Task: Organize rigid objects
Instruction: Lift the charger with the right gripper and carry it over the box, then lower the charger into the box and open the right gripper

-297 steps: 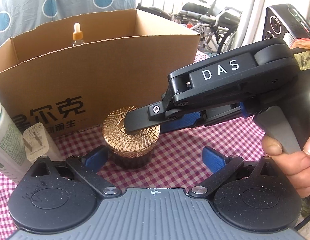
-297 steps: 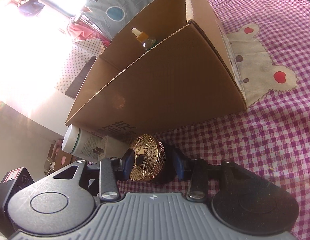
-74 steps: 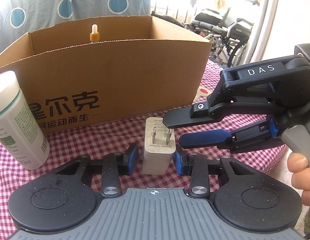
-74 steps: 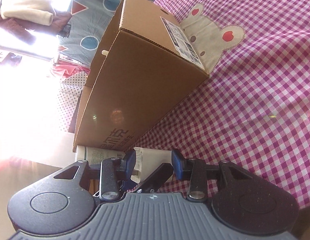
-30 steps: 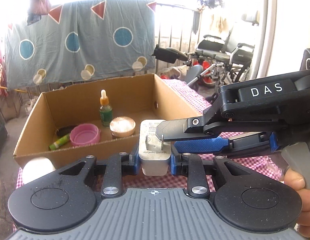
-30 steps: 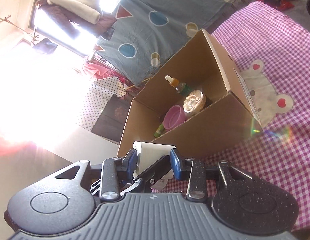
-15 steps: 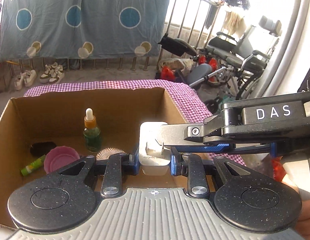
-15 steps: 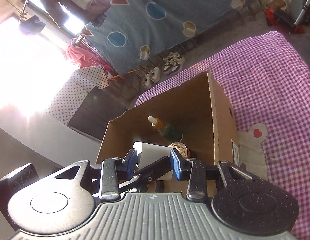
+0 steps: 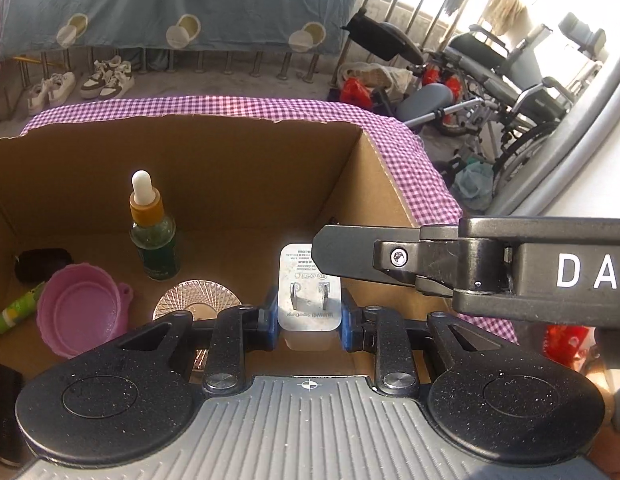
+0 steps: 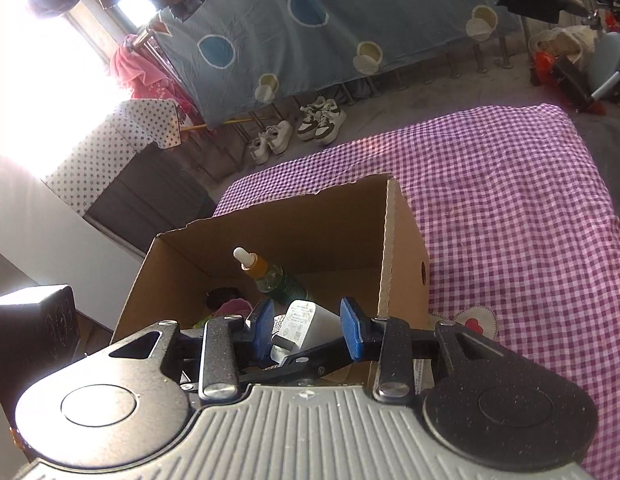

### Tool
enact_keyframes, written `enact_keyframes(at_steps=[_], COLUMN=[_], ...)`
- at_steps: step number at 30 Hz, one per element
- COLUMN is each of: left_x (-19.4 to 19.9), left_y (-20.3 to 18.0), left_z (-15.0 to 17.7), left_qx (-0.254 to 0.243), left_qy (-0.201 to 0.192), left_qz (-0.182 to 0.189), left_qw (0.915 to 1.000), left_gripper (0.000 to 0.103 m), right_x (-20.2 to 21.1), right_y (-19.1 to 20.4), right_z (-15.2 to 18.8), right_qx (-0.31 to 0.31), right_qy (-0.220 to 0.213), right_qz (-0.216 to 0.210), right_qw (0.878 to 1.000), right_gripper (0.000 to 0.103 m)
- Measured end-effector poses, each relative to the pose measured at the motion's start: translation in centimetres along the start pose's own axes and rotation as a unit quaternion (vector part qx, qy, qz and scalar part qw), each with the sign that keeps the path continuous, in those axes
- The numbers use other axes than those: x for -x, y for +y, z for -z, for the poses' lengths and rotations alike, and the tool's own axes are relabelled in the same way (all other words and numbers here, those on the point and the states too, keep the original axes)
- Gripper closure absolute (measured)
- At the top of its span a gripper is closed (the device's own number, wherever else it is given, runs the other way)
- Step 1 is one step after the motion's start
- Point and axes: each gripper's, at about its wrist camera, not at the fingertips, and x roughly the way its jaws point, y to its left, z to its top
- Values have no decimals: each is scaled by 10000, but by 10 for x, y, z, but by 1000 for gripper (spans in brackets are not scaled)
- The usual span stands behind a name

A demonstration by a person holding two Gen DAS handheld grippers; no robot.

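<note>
A white charger plug (image 9: 308, 304), prongs toward the camera, is clamped between the blue pads of my left gripper (image 9: 308, 316). It hangs over the right part of the open cardboard box (image 9: 190, 124). From the right, a black finger (image 9: 349, 256) of my right gripper lies across the plug's upper corner. In the right wrist view the same charger (image 10: 310, 326) sits between the pads of my right gripper (image 10: 306, 330), which is also shut on it above the box (image 10: 290, 208).
Inside the box stand a green dropper bottle (image 9: 154, 236), a pink bowl (image 9: 80, 308), a gold-lidded jar (image 9: 196, 306), a green tube (image 9: 16, 308) and a dark object (image 9: 42, 264). A purple checked cloth (image 10: 509, 220) covers the table around the box.
Both grippers carried the charger together from in front of the box to above its inside. The view tipped down, so the box floor now fills the lower frame.
</note>
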Motion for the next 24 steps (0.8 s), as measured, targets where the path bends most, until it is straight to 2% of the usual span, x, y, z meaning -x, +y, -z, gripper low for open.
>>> enact_keyframes(at_steps=[3, 4, 16, 20, 23, 24], left_x=[-4, -5, -5, -5, 5, 10], left_y=[1, 1, -3, -1, -2, -3], left_z=[-2, -2, -1, 1, 2, 2], left_qx=[140, 181, 199, 303, 329, 299], left_qy=[121, 166, 198, 216, 89, 13], left_qz=[-36, -19, -106, 50, 198, 234], left_qw=[9998, 9997, 9996, 9993, 9992, 9993], left_gripper=[76, 71, 70, 70, 61, 53], right_x=[1, 0, 8, 14, 24, 27], right_y=[-2, -3, -4, -1, -1, -1], right_z=[-2, -3, 1, 3, 5, 6], right_qx=[55, 50, -40, -50, -130, -156], right_qy=[-53, -66, -176, -237, -340, -379], right_qz=[45, 40, -119, -150, -232, -267], right_qw=[10000, 10000, 9998, 9996, 9991, 9988], right_gripper=[63, 63, 63, 63, 63, 63])
